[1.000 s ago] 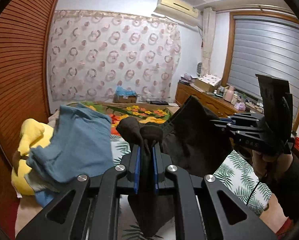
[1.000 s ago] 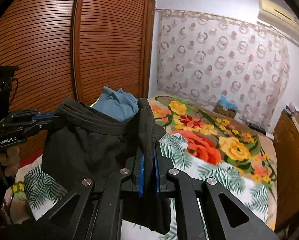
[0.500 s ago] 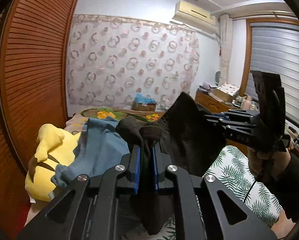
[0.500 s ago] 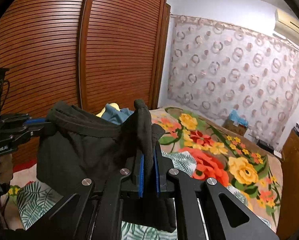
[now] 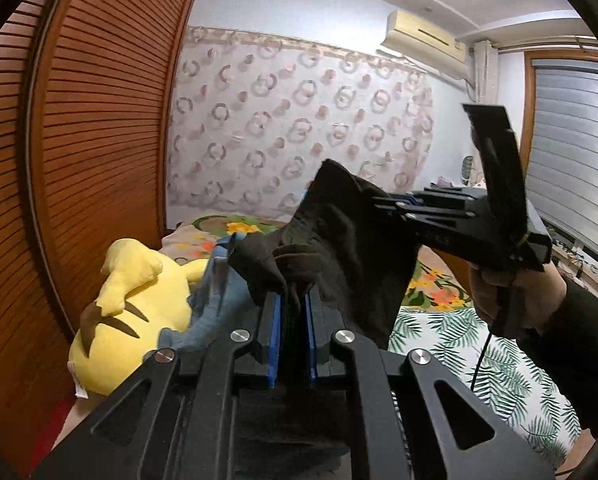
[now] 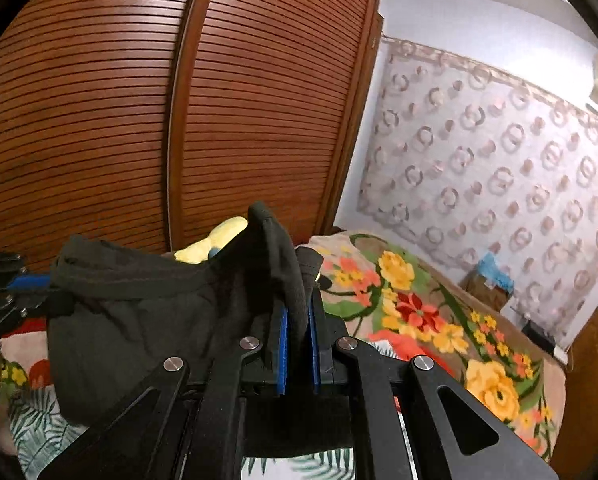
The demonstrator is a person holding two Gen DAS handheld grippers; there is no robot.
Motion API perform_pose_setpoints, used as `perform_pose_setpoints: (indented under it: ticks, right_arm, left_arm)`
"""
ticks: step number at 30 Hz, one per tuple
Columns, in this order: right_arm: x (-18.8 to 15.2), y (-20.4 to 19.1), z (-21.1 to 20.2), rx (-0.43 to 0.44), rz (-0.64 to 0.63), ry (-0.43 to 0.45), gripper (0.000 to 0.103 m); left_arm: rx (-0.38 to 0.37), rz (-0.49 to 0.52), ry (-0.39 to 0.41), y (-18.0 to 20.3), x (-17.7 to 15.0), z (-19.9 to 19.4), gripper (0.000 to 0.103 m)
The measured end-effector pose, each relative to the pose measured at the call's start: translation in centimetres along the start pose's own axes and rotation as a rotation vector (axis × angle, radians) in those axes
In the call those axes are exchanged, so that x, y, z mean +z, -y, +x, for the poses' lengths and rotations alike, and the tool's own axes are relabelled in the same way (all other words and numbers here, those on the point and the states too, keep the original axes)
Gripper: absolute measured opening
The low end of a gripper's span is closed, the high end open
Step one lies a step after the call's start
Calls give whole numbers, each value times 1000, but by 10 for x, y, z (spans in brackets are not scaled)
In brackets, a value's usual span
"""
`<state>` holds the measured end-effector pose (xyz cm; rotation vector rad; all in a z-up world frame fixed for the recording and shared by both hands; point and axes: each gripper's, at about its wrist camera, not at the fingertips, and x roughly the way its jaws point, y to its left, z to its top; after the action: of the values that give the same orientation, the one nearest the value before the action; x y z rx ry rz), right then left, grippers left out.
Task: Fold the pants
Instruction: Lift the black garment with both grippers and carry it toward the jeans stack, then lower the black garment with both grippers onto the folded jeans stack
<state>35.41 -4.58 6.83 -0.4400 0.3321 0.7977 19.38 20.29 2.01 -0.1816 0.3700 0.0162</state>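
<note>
Pants (image 5: 351, 248): one dark pair, held aloft above bed (image 5: 479, 344), waistband stretched roughly level between two grippers. Left gripper (image 5: 293, 308) and right gripper (image 6: 297, 320): each clamped on waistband fabric. Beside: one yellow plush toy (image 5: 127, 312), one blue garment (image 5: 215, 308).

The left wrist camera sits just behind the left gripper (image 5: 292, 312), whose fingers fill the bottom of the frame, and it looks over the bed (image 5: 439, 320) toward the patterned curtain (image 5: 299, 128). The right gripper (image 5: 395, 204) appears at centre right. The right wrist camera sits the same way behind its own gripper (very near) and faces the wooden wardrobe doors (image 6: 139, 100). Both views share the dark pants (image 5: 351, 248), the curtain and the yellow plush toy (image 5: 127, 308).
</note>
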Motion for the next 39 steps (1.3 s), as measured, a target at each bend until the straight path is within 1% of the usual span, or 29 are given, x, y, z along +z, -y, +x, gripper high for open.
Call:
perform_pose_setpoints:
  ticks: [4,7,11,17,20,21,22,23,24,26,31,35,39]
  right_arm:
    - [3,-4,21,28,-19,-6,8]
    - [4,-7,37,51,-21,-13,8]
    - [-4,-8,51,63,-21,-34,8]
    - [-3,-3,66,73,30,-61,8]
    - [1,-2,67,79,85,-69,9]
    - [3,-2,66,84,96,-67,13]
    - [5,-4,67,76,100,-66,15]
    - [6,-4,65,67,105,-65,19]
    - [8,-3,63,63,114,-59,25]
    - [9,-5,58,70,123,-45,31]
    - [-3,-4,42,104,130,-29,33]
    - [-19,1,40,136,144,-52,33]
    - [-26,10,53,146,174,-95,33]
  left_arm:
    - [26,-15,9,-5,-3,0,12]
    - [48,-17,-7,-7,-9,2,12]
    - [79,-38,-27,-12,-19,6,12]
    - [88,-60,-51,-16,-27,9,12]
    - [91,-70,-53,-17,-29,9,12]
    - [93,-73,-55,-18,-29,9,12]
    - [97,-75,-60,-18,-29,11,12]
    - [99,-76,-62,-17,-28,10,12]
    - [101,-77,-63,-16,-29,10,12]
    - [105,-76,-68,-15,-28,11,12]
    - [113,-82,-80,-16,-28,12,12]
    - [124,-82,-92,-16,-31,14,12]
    - [137,-87,-114,-18,-39,17,12]
